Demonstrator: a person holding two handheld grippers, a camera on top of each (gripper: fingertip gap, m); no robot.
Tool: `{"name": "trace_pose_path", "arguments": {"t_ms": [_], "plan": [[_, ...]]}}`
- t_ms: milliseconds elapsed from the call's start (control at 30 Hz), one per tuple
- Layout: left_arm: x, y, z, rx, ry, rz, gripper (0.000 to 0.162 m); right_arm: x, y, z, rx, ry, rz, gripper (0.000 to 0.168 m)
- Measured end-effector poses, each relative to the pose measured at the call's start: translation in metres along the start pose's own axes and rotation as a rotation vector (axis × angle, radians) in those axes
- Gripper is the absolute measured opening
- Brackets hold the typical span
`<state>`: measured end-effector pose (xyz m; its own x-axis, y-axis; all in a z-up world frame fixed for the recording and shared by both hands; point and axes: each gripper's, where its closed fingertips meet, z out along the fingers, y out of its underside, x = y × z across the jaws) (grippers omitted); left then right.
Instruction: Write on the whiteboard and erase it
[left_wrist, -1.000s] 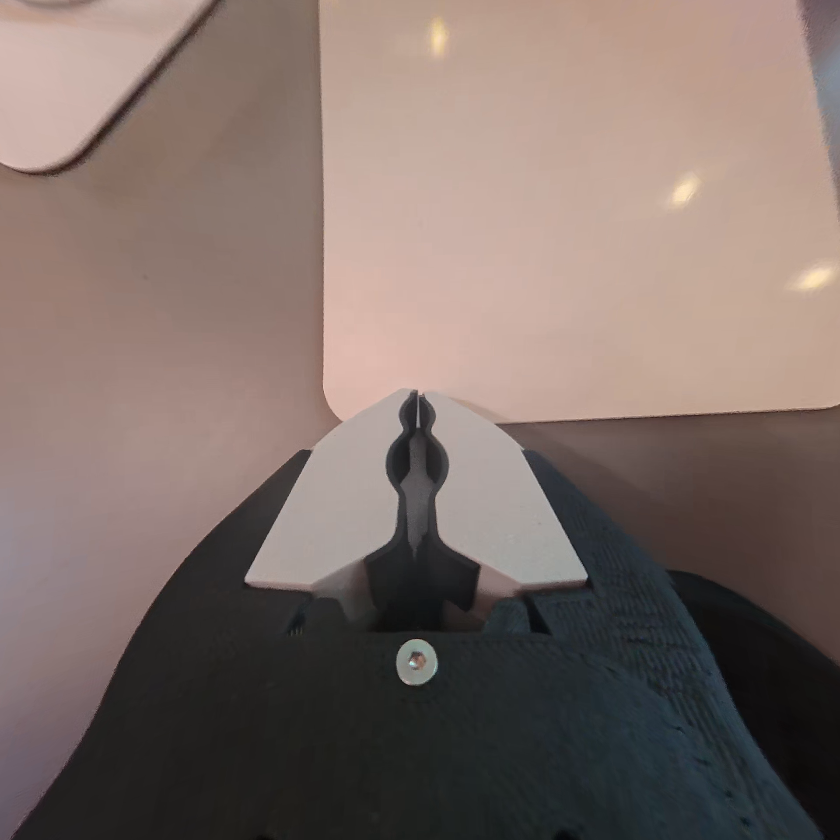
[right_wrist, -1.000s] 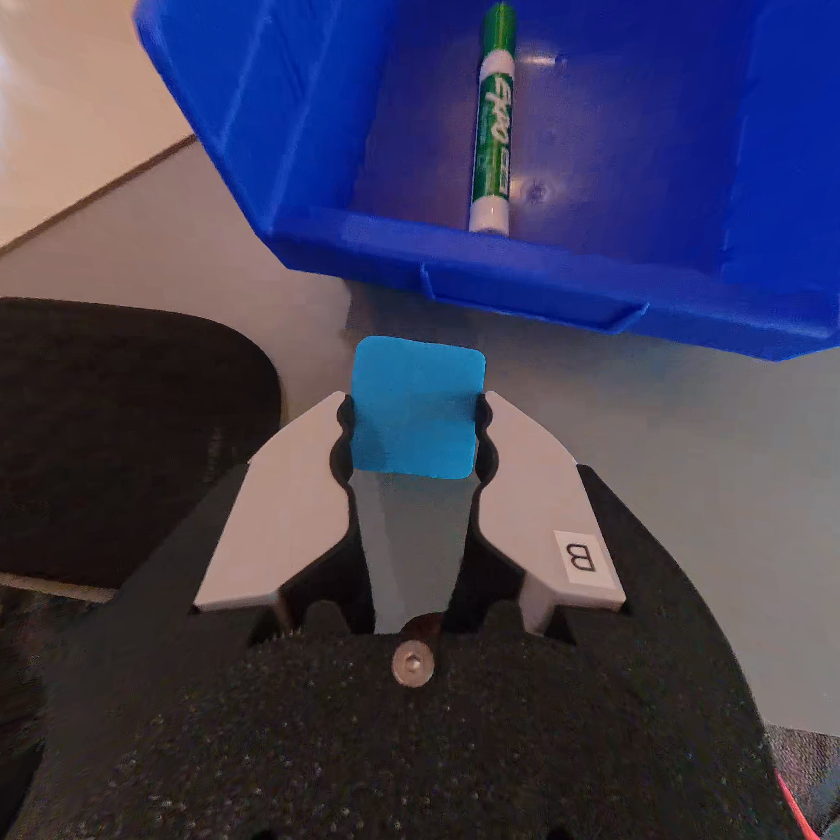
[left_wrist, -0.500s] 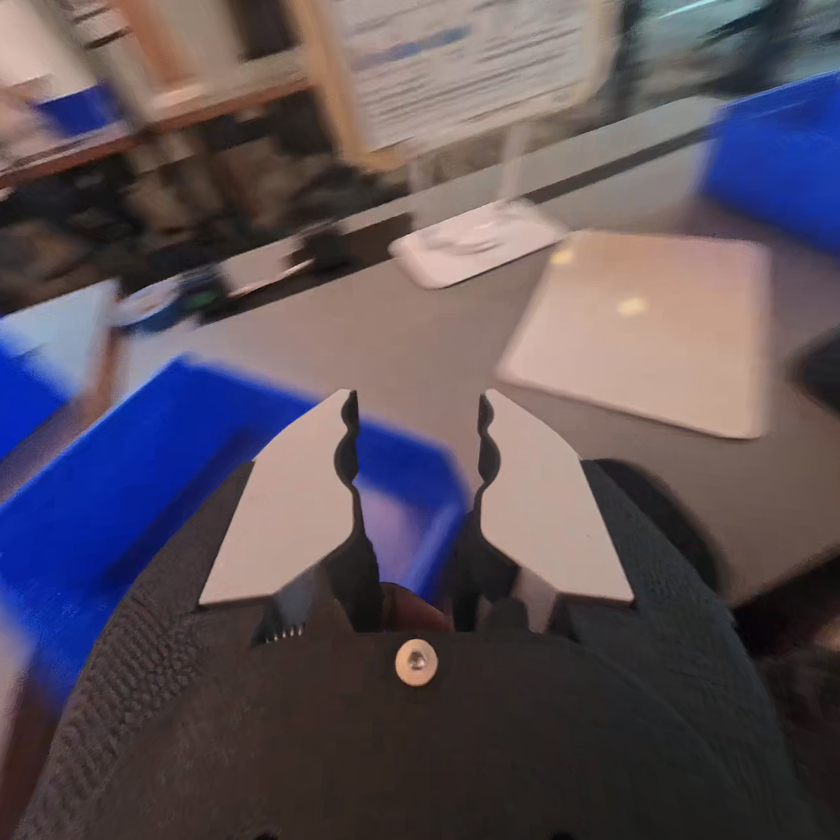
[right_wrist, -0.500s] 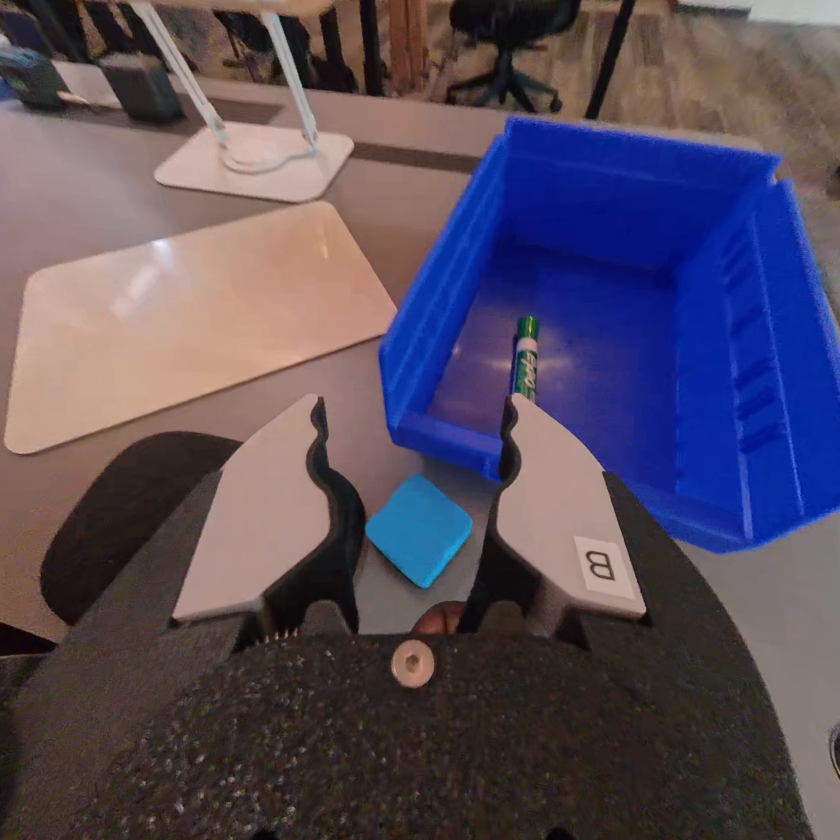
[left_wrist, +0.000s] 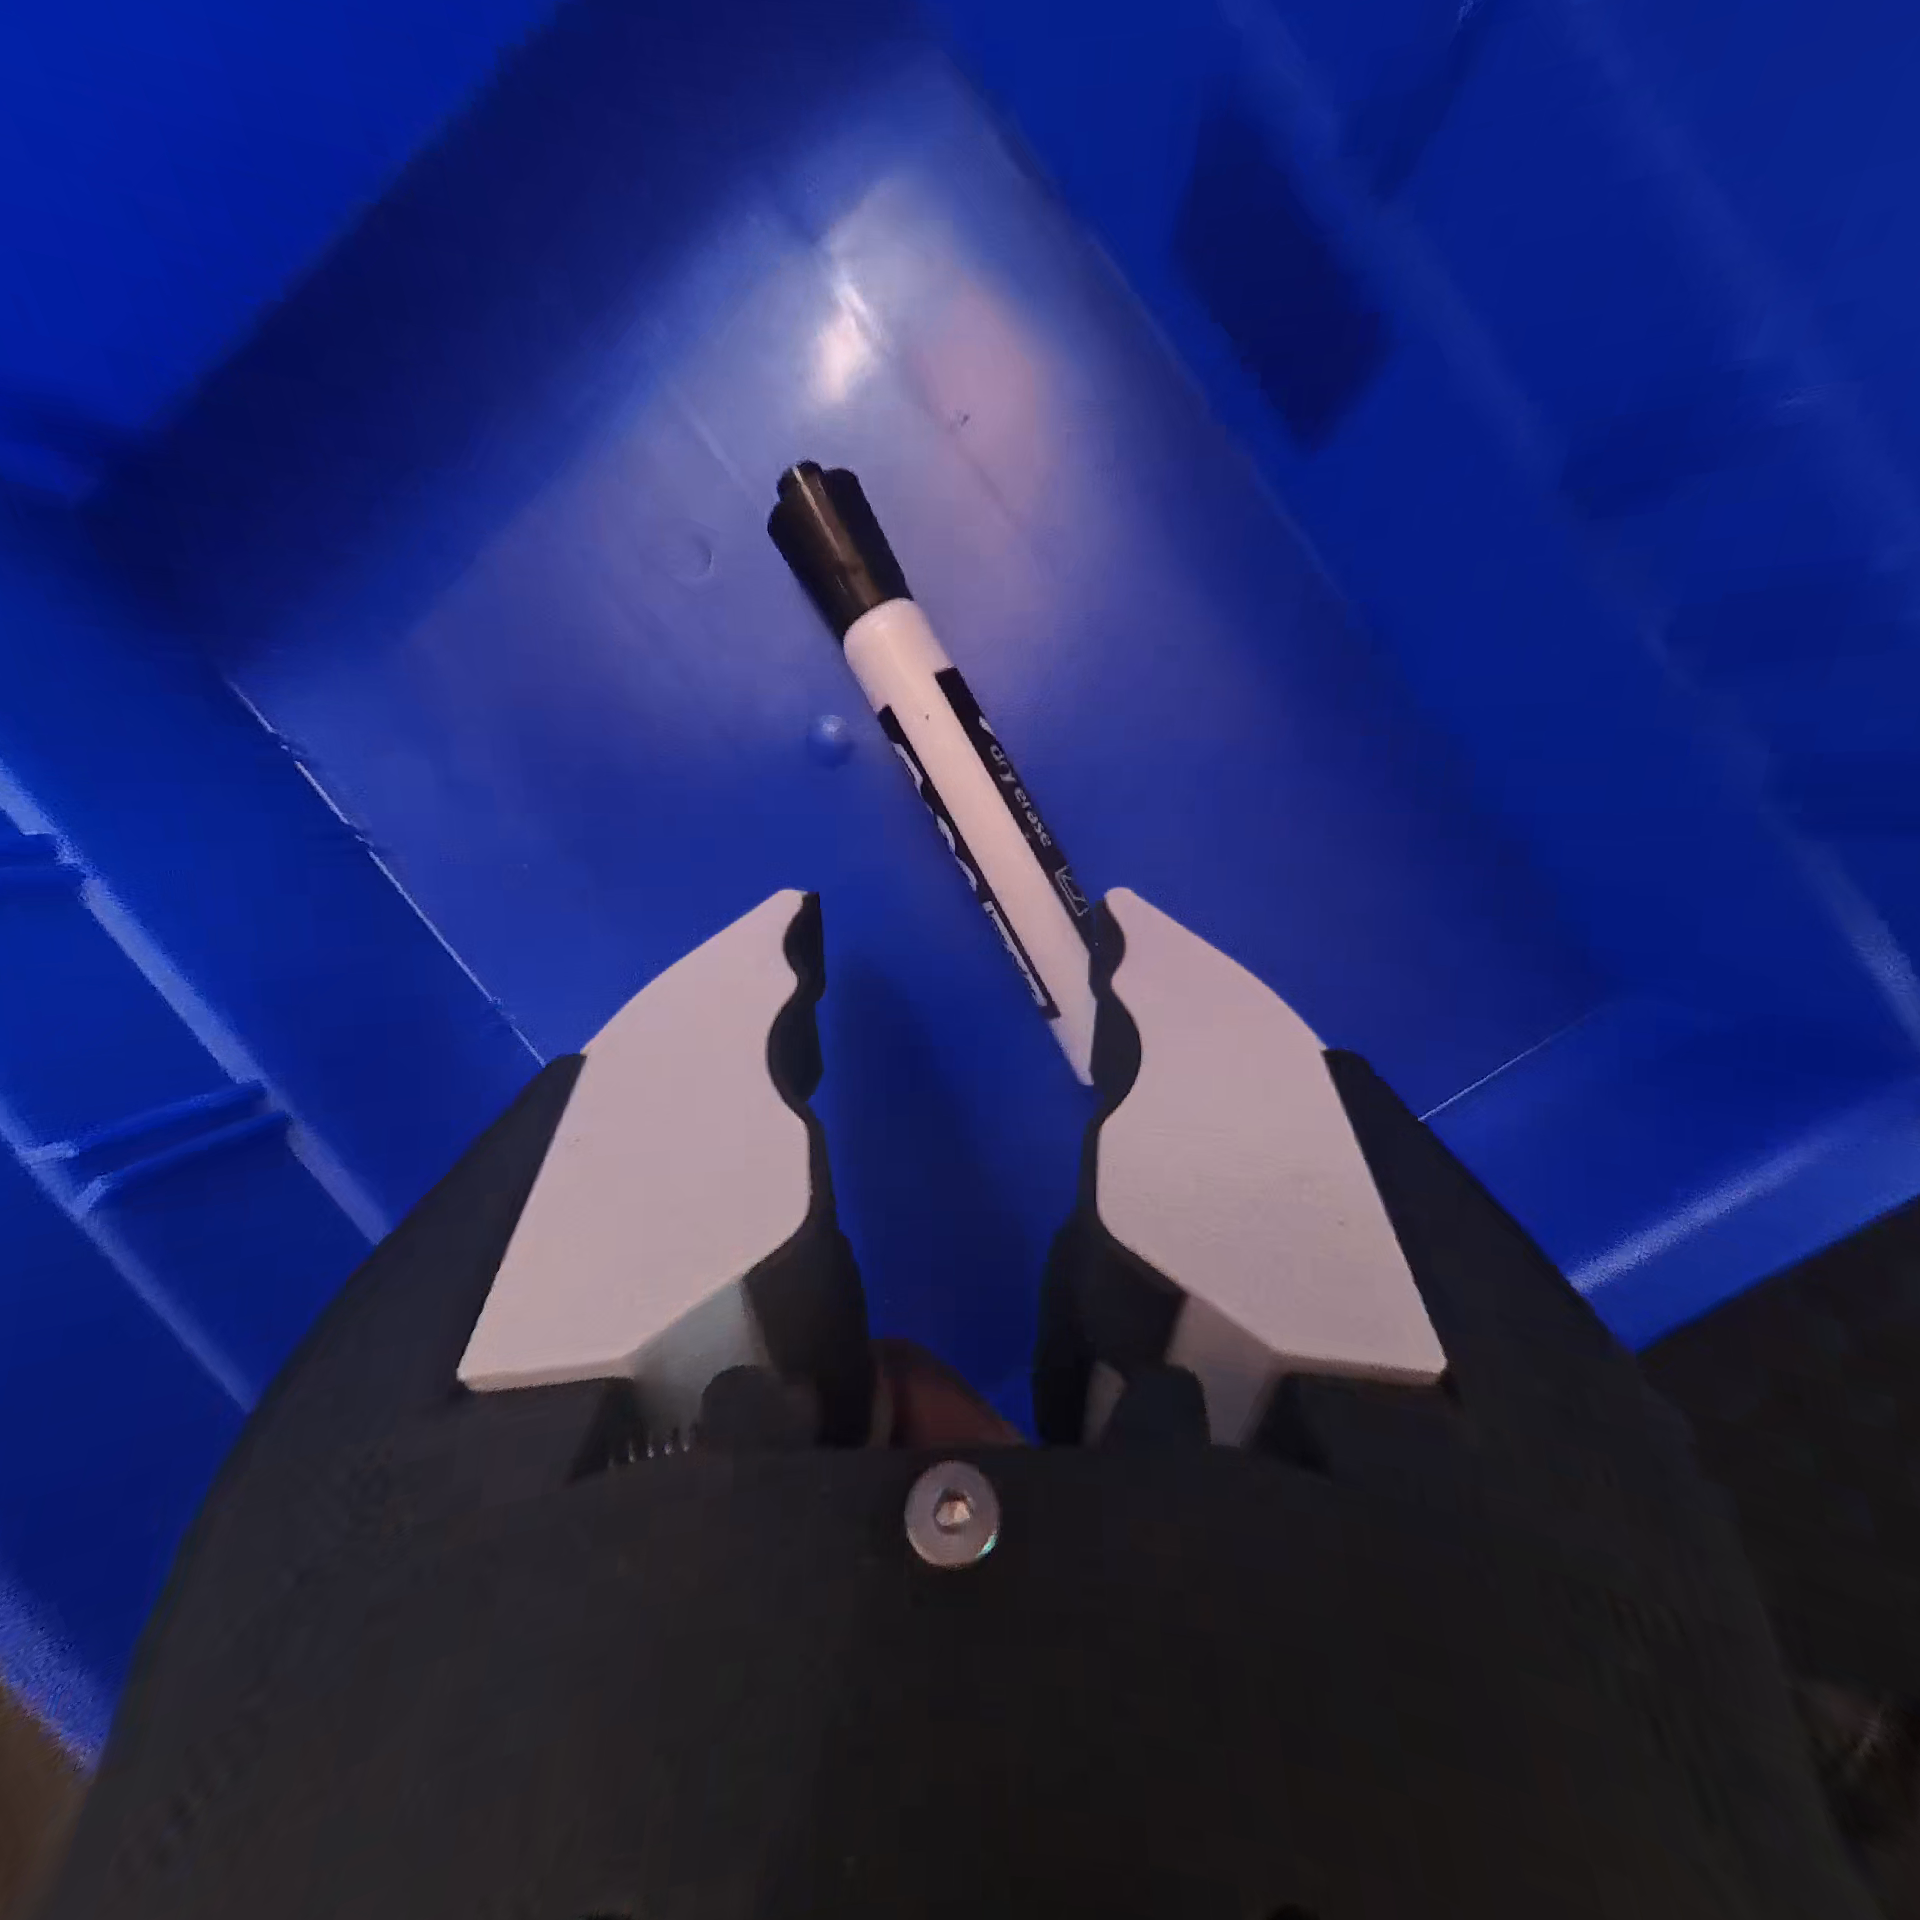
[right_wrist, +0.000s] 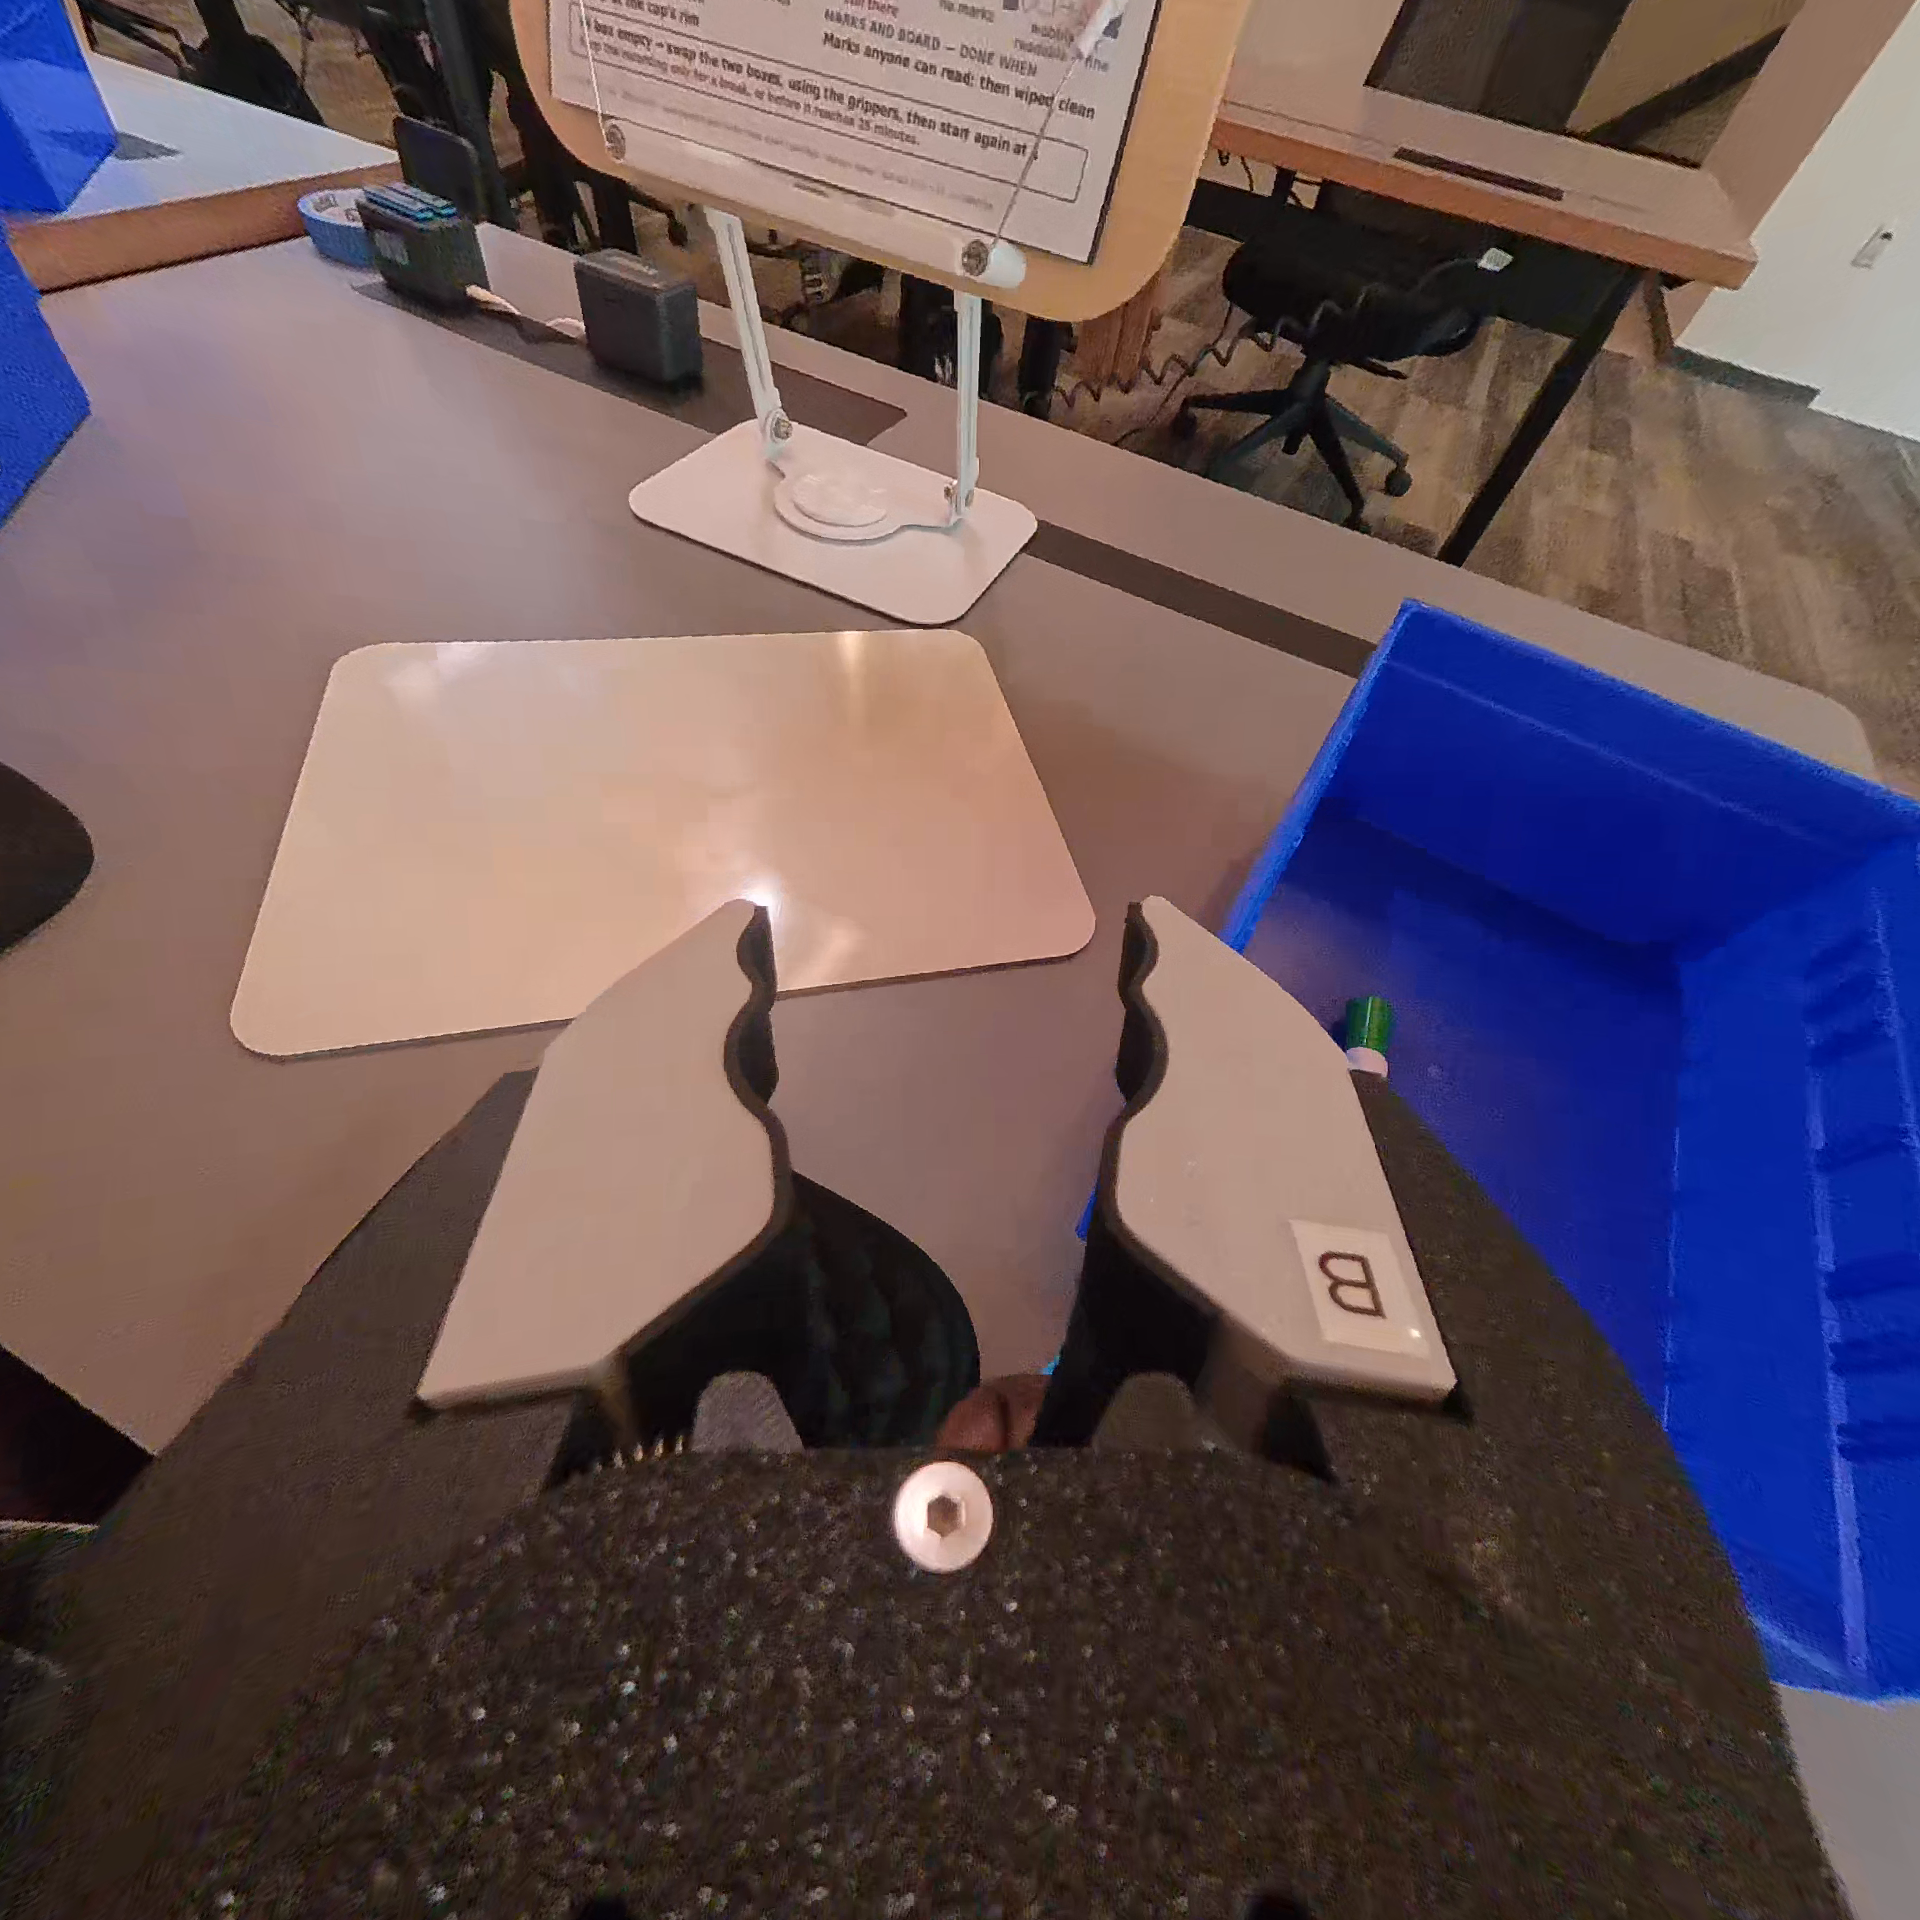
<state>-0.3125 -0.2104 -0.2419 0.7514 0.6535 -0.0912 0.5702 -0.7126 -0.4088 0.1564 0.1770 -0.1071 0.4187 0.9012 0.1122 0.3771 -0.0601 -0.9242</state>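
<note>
In the left wrist view my left gripper (left_wrist: 958, 914) is open inside a blue bin (left_wrist: 416, 520), just above a black-capped white marker (left_wrist: 935, 748) that lies on the bin floor; the marker's near end runs under my right finger. In the right wrist view my right gripper (right_wrist: 945, 914) is open and empty above the grey table (right_wrist: 260, 499). The blank whiteboard (right_wrist: 644, 821) lies flat ahead and to the left. A second blue bin (right_wrist: 1621, 935) stands to the right, with the end of a green marker (right_wrist: 1367, 1023) showing behind my right finger. The blue eraser is hidden.
A white stand (right_wrist: 831, 520) holding a printed sheet on a wooden board (right_wrist: 852, 114) stands behind the whiteboard. Small dark boxes (right_wrist: 634, 312) and a blue tape roll (right_wrist: 332, 223) sit at the table's far edge. A black rounded pad (right_wrist: 36, 852) lies at the left. The left gripper's tips are roughly 60 centimeters from the right gripper's. About 20 centimeters separates my right fingertips from the green marker (right_wrist: 1367, 1023).
My left gripper opened, swung away from the whiteboard and dropped into a blue bin over the black marker. My right gripper let go of the blue eraser, opened wider and rose back.
</note>
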Motion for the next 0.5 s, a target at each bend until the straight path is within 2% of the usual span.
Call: {"name": "trace_pose_path", "arguments": {"t_ms": [67,167,300,367,433,500], "plan": [[0.005,0.008,0.008,-0.053,0.034,0.021,0.049,-0.002,0.001,0.003,-0.001,-0.008,-0.001,0.064],[0.015,0.002,0.014,0.025,0.095,0.004,0.024,-0.006,0.005,0.011,-0.018,-0.03,-0.004,0.064],[0.003,0.003,0.011,0.059,-0.045,0.193,0.019,-0.034,-0.001,0.027,0.008,-0.145,-0.027,0.058],[-0.005,-0.007,-0.005,0.141,-0.141,0.294,0.019,-0.063,-0.013,0.038,0.056,-0.257,-0.068,0.053],[-0.003,-0.025,-0.034,0.242,-0.224,0.409,0.018,-0.104,-0.024,0.049,0.081,-0.415,-0.15,0.052],[0.014,-0.044,-0.065,0.316,-0.263,0.617,0.018,-0.147,-0.033,0.058,0.086,-0.568,-0.283,0.055]]}}
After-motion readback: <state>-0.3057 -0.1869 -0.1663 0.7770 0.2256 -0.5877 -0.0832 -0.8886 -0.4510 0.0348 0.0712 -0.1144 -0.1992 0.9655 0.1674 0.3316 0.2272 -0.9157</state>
